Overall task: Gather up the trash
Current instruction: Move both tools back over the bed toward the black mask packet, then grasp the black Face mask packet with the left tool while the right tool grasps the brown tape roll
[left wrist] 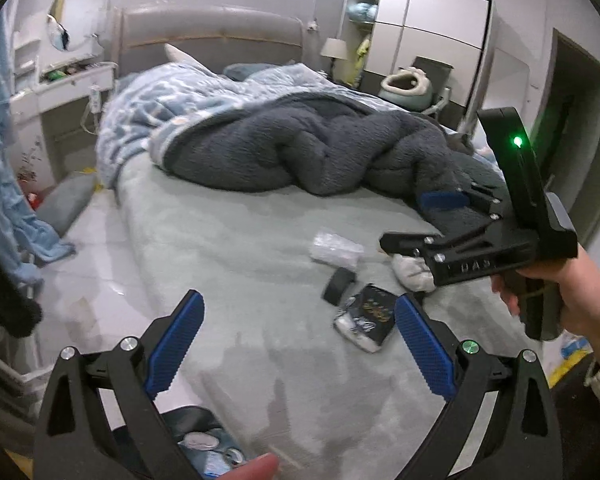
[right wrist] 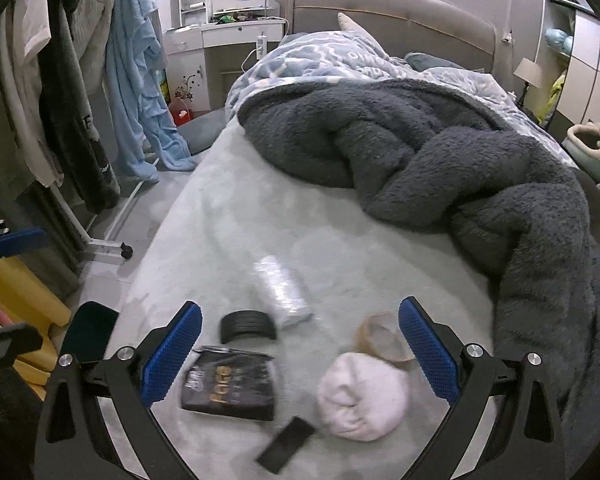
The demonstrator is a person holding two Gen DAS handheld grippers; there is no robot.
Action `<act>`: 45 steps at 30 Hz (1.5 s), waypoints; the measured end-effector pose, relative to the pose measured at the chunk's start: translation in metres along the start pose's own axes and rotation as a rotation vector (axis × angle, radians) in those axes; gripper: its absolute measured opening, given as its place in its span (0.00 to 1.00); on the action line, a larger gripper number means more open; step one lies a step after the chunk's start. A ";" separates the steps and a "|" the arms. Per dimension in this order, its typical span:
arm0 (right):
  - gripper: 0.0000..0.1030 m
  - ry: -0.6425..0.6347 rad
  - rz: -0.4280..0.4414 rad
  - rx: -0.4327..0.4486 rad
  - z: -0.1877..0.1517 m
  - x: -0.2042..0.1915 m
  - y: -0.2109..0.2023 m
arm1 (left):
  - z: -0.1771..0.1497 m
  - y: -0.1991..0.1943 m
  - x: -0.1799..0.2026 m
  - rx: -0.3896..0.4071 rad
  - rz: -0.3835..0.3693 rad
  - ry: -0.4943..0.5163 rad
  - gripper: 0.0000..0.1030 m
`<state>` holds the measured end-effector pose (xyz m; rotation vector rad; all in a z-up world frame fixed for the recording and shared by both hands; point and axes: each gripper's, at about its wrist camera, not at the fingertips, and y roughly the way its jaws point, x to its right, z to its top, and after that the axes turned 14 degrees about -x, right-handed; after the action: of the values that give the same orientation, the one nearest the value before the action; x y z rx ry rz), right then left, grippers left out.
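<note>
Several pieces of trash lie on the pale green bed sheet (right wrist: 228,240). A black snack packet (right wrist: 230,386) with gold print, a white crumpled wad (right wrist: 362,396), a clear plastic wrapper (right wrist: 282,292), a curved black piece (right wrist: 248,326), a flat black strip (right wrist: 286,444) and a tape roll (right wrist: 382,340). My right gripper (right wrist: 300,354) is open above them, with the packet and wad between its fingers. My left gripper (left wrist: 300,344) is open and empty over the sheet, left of the packet (left wrist: 370,312) and wrapper (left wrist: 336,248). The right gripper also shows in the left wrist view (left wrist: 404,220).
A dark grey fleece blanket (right wrist: 440,152) and a blue patterned duvet (right wrist: 340,60) are bunched on the far half of the bed. A clothes rack (right wrist: 60,80) stands left. A dark bag with trash (left wrist: 204,444) sits below my left gripper. A wardrobe (left wrist: 420,36) stands behind.
</note>
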<state>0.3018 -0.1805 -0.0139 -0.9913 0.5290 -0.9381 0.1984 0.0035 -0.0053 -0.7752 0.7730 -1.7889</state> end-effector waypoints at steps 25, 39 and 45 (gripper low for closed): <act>0.97 0.104 0.036 -0.155 -0.006 0.086 0.057 | 0.004 0.123 0.025 -0.220 -0.274 0.238 0.94; 0.97 0.167 -0.009 -0.194 0.007 0.085 0.079 | -0.003 0.133 0.036 -0.249 -0.278 0.235 0.60; 0.97 0.220 -0.027 -0.225 0.010 0.091 0.086 | -0.004 0.122 0.039 -0.228 -0.313 0.231 0.57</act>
<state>0.3924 -0.2346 -0.0828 -1.1047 0.8219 -1.0346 0.2486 -0.0690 -0.0988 -0.8858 1.0693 -2.1210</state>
